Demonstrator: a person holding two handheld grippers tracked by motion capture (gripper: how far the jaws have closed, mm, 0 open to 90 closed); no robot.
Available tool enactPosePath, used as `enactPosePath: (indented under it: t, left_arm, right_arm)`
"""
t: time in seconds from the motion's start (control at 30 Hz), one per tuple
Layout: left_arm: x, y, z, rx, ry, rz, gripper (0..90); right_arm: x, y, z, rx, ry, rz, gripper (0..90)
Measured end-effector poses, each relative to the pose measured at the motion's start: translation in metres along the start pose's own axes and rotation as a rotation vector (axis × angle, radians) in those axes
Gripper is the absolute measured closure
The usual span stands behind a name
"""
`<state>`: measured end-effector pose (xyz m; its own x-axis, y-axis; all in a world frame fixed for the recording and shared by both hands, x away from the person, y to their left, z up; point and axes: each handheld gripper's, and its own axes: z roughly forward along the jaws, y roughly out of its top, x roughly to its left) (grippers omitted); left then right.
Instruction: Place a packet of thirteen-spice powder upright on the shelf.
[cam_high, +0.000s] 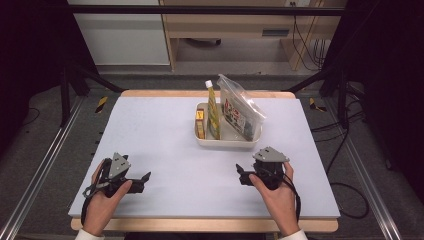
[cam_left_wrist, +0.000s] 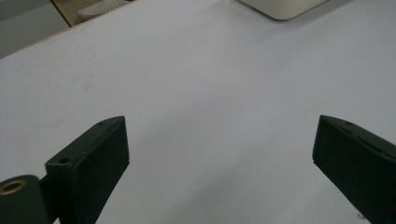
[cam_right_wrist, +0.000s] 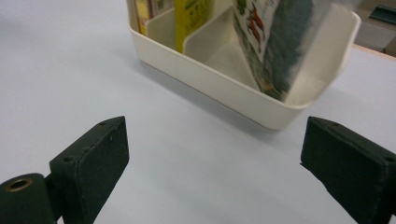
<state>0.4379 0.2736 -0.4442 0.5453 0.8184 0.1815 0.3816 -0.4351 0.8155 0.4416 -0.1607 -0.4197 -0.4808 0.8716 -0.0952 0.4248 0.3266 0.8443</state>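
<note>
Both grippers rest low on the table (cam_high: 150, 130), jaws spread wide, nothing held. White bin (cam_high: 227, 140) with the yellow bottle (cam_high: 213, 107) and clear pouch (cam_high: 241, 110) sits straight ahead of my right gripper (cam_high: 248, 176), near it; my left gripper (cam_high: 140, 183) is well apart, bin off to its far right. Right is the nearer reach, I'd judge; bin's long side faces it.

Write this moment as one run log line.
left gripper: open, empty | right gripper: open, empty | white bin: holds yellow bottle, clear bag
</note>
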Motion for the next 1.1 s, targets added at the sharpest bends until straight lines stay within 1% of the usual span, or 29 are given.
enactPosePath:
  t: [0.03,0.27,0.37,0.4,0.43,0.57,0.67,0.77,0.87,0.9,0.93,1.0,1.1]
  left_arm:
    - [0.000,0.000,0.000,0.001,-0.001,0.000,3.5]
    - [0.001,0.000,-0.001,0.000,-0.001,0.003,3.5]
    - [0.001,0.000,-0.001,-0.001,-0.002,0.002,3.5]
    - [0.001,0.000,-0.001,-0.001,-0.002,0.002,3.5]
    - [0.001,0.000,-0.001,-0.002,-0.004,0.001,3.6]
    - [0.001,-0.001,-0.001,-0.001,-0.009,0.003,3.6]
    - [0.001,-0.001,-0.001,0.001,-0.014,0.002,3.6]
    - [0.002,-0.001,-0.001,0.001,-0.017,0.002,3.6]
    - [0.002,-0.001,-0.001,0.003,-0.017,0.002,3.6]
    - [0.002,-0.001,-0.001,0.005,-0.018,0.003,3.6]
    - [0.002,-0.001,-0.001,0.006,-0.018,0.002,3.6]
    - [0.003,-0.001,-0.001,0.006,-0.016,0.002,3.7]
    - [0.002,-0.001,-0.001,0.010,-0.012,0.003,3.7]
  right_arm:
    - [-0.003,-0.002,-0.001,0.001,-0.004,0.001,8.3]
    - [-0.023,-0.014,-0.003,0.015,-0.028,0.054,8.9]
    - [-0.032,-0.019,-0.003,0.018,-0.040,0.064,9.2]
    - [-0.032,-0.019,-0.003,0.018,-0.040,0.064,9.2]
    - [-0.037,-0.023,-0.003,0.022,-0.045,0.079,9.3]
    - [-0.043,-0.027,-0.005,0.030,-0.060,0.078,9.5]
    - [-0.050,-0.030,-0.006,0.028,-0.063,0.098,9.5]
    - [-0.055,-0.034,-0.008,0.027,-0.069,0.128,9.5]
    - [-0.061,-0.039,-0.008,0.024,-0.081,0.132,9.4]
    - [-0.063,-0.041,-0.008,0.030,-0.083,0.142,9.2]
    - [-0.065,-0.042,-0.008,0.032,-0.084,0.142,9.0]
    - [-0.067,-0.045,-0.008,0.037,-0.085,0.161,9.0]
    - [-0.072,-0.048,-0.009,0.047,-0.094,0.167,9.0]
